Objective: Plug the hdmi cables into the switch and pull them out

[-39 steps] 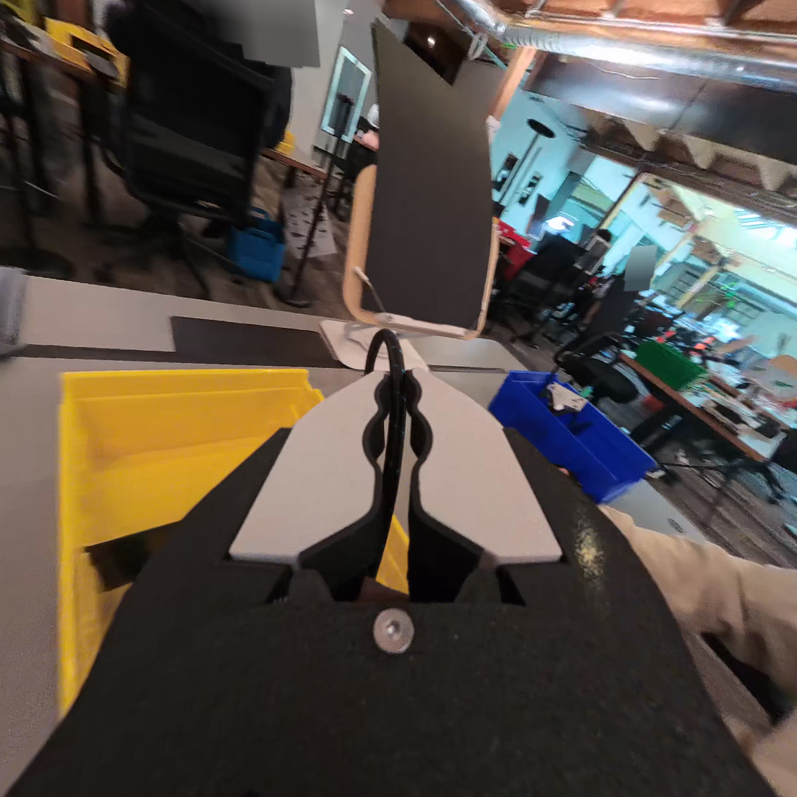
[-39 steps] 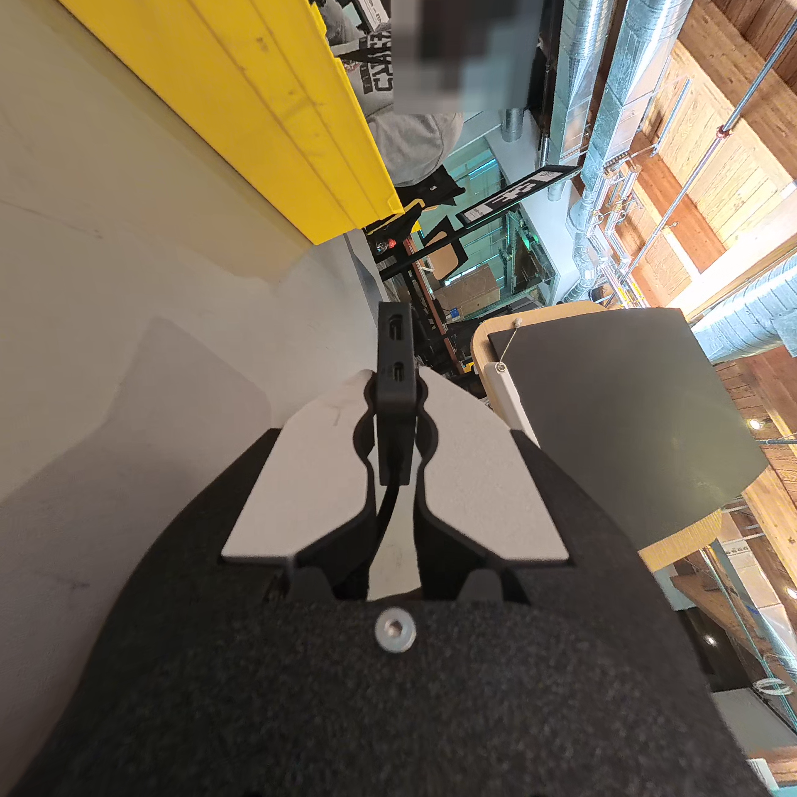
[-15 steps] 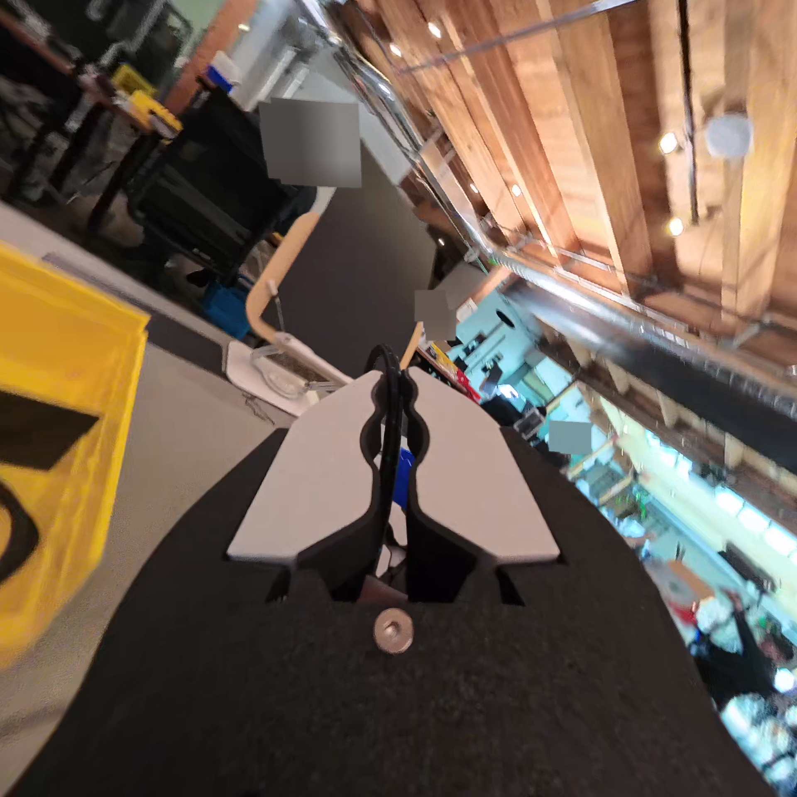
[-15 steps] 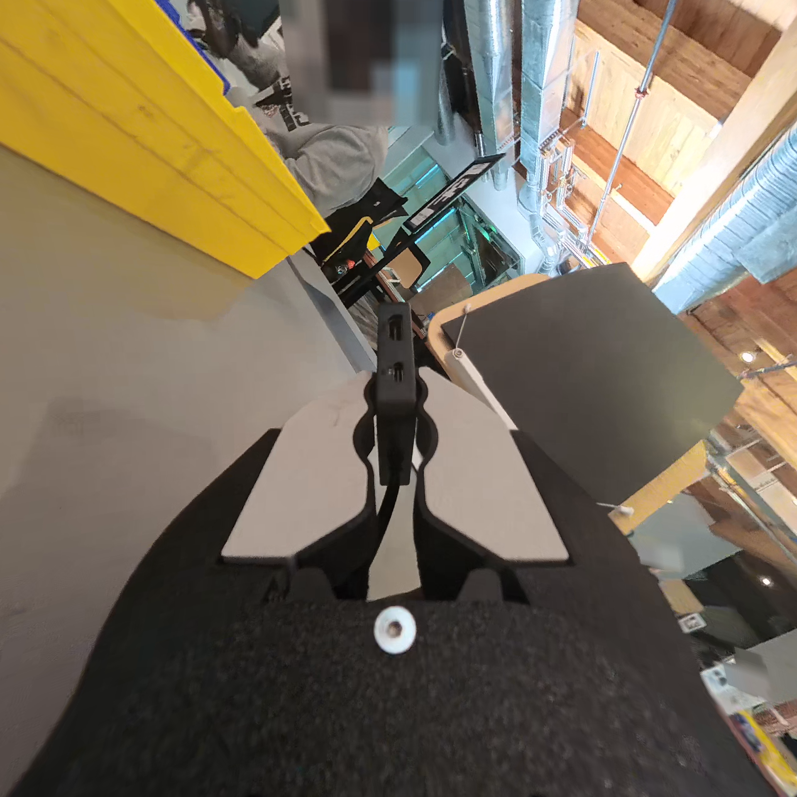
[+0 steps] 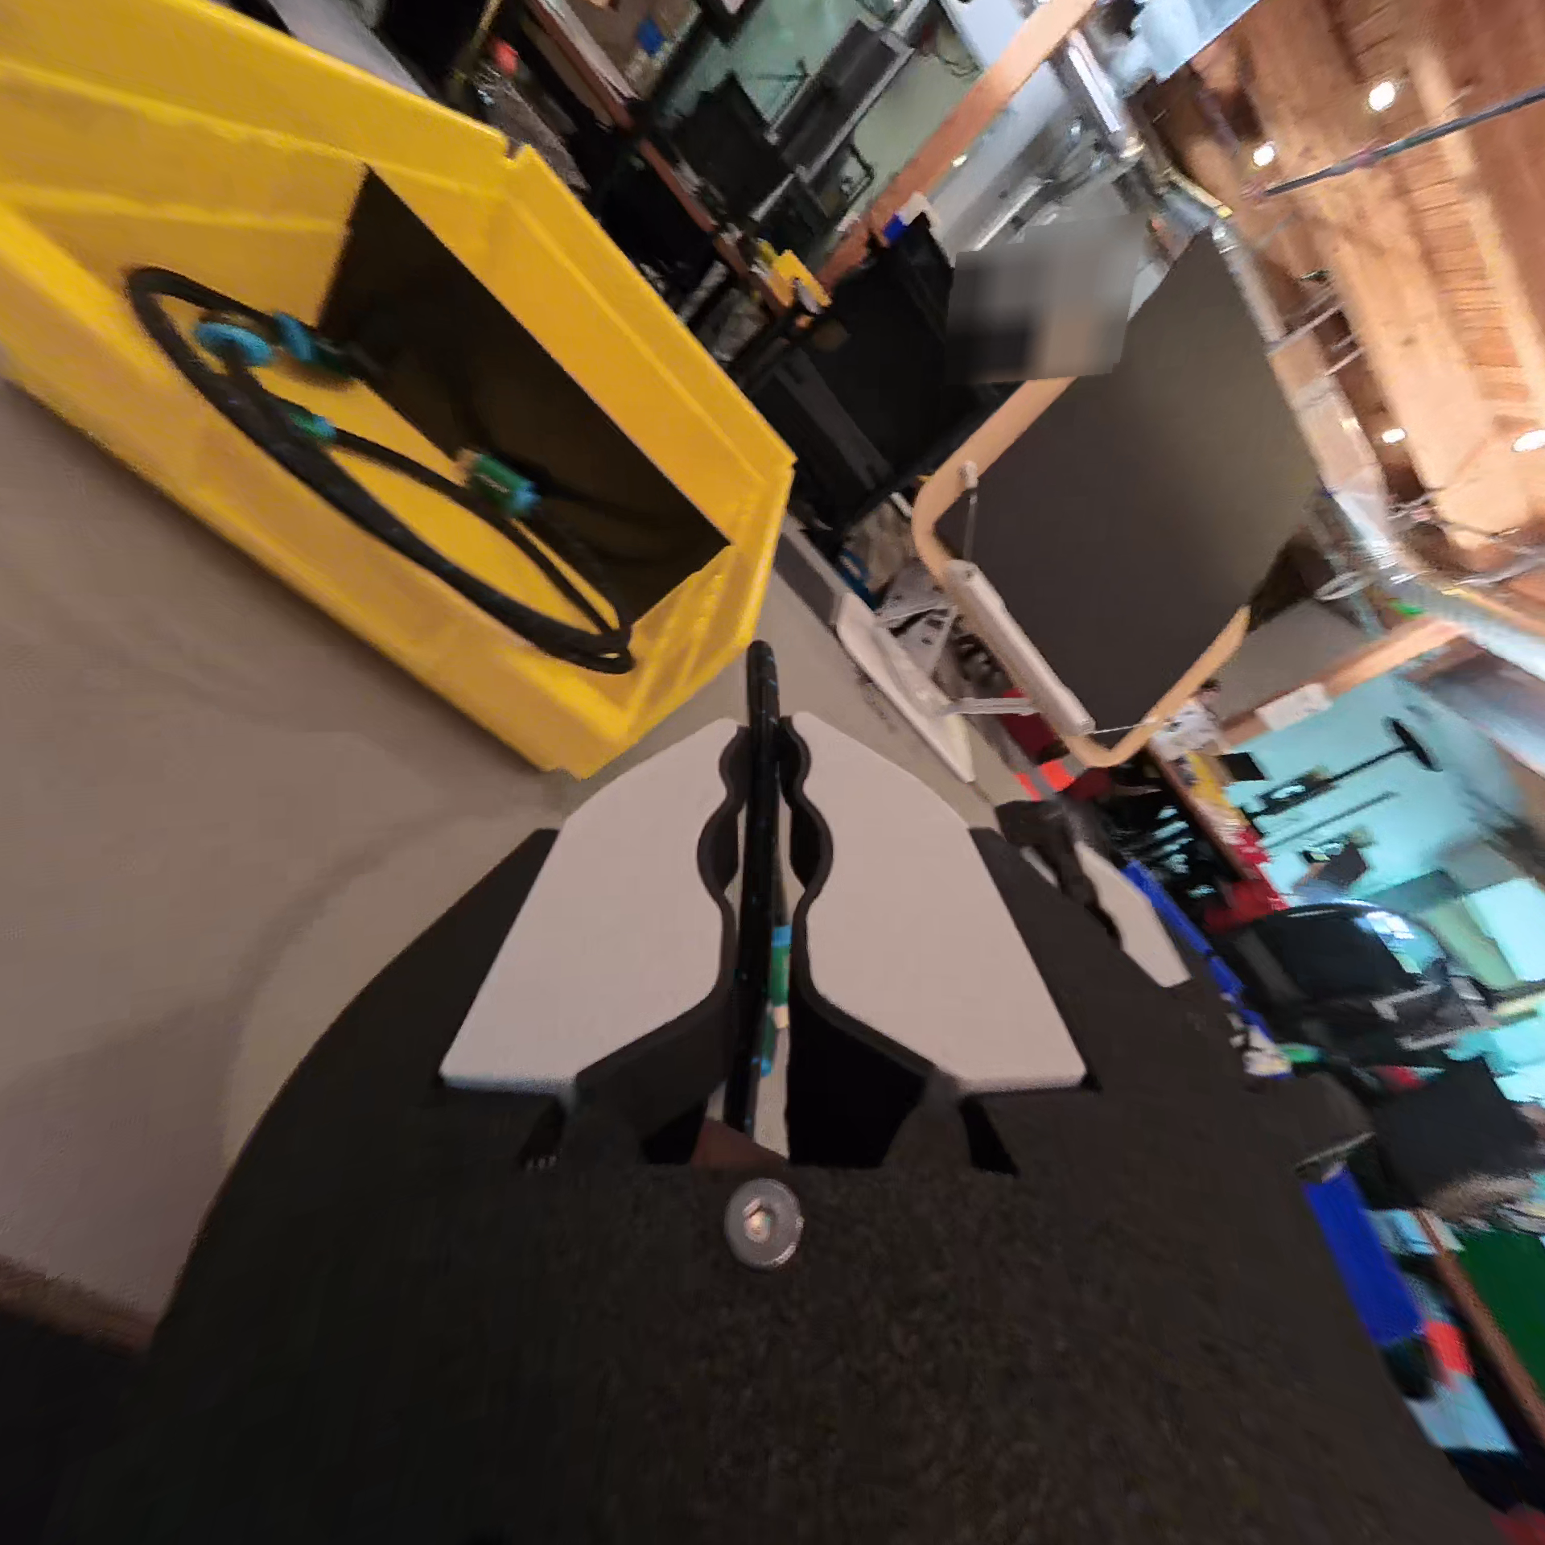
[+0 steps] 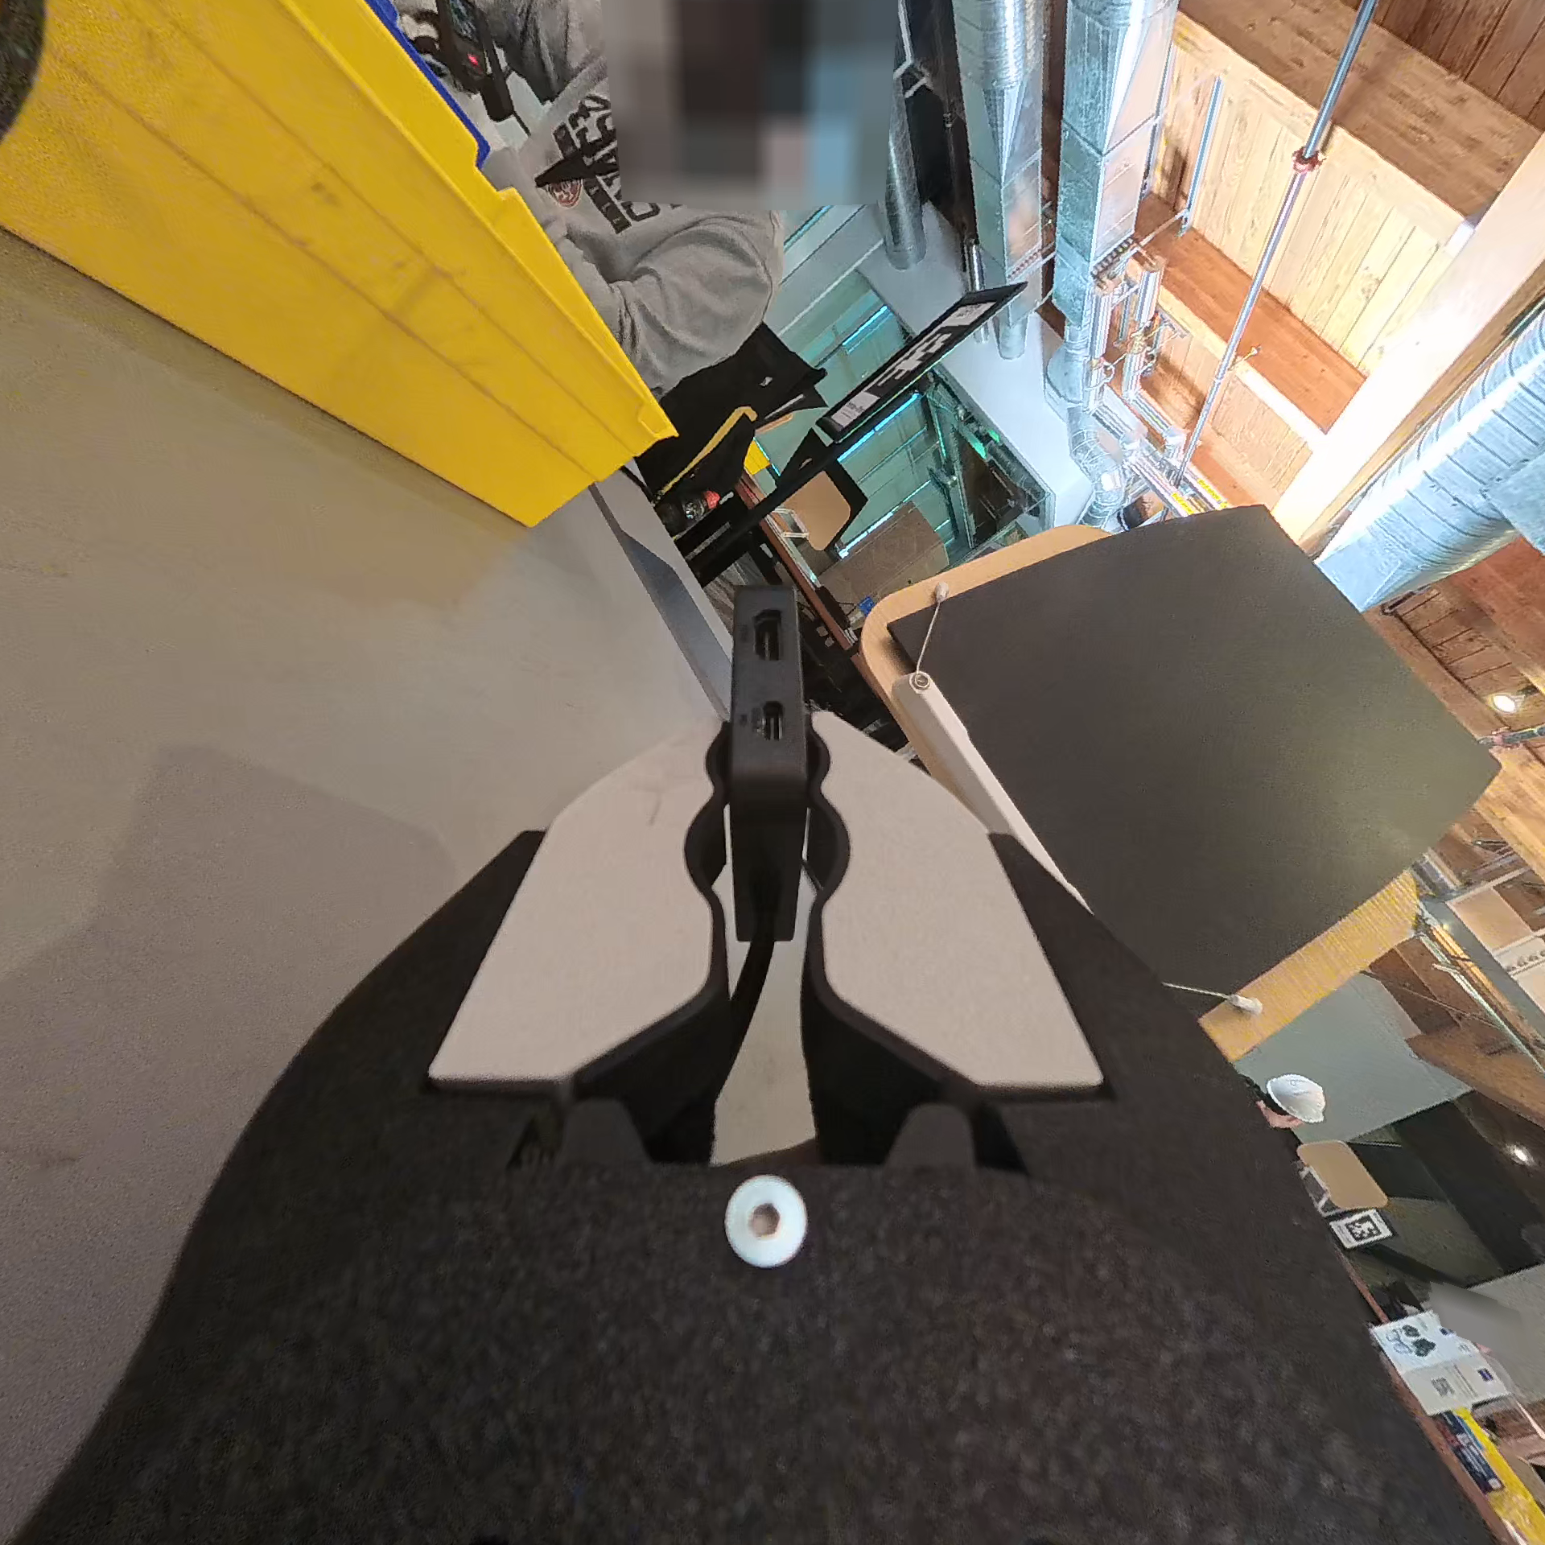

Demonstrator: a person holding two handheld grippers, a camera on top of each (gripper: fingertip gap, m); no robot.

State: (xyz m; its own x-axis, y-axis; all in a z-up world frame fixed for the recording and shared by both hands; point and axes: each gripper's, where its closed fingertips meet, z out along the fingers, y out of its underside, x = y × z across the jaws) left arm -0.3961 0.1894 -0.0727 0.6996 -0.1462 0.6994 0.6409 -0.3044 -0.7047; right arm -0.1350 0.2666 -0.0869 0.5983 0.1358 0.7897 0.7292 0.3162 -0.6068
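Step in hand, as judged: pre-insertion, cable and switch each lifted, not yet mated.

Left tongs pressed together, pinching a black hdmi cable that runs up the gap and pokes out past the tips. Green-blue band visible on it low in the gap; plug end not discernible.

Right tongs pinching the black switch edge-on, its own lead trailing back between the pads. Two ports facing the camera, both vacant.

More coiled cables with blue-green ends lying in the yellow bin on the grey tabletop. Left view blurred.

Next move, as judged: plug end to be located and turned toward a vacant port, the two tongs brought together, plug squared to the slot, pushed straight in. Risk of skewed entry while the connector's orientation stays unverified.
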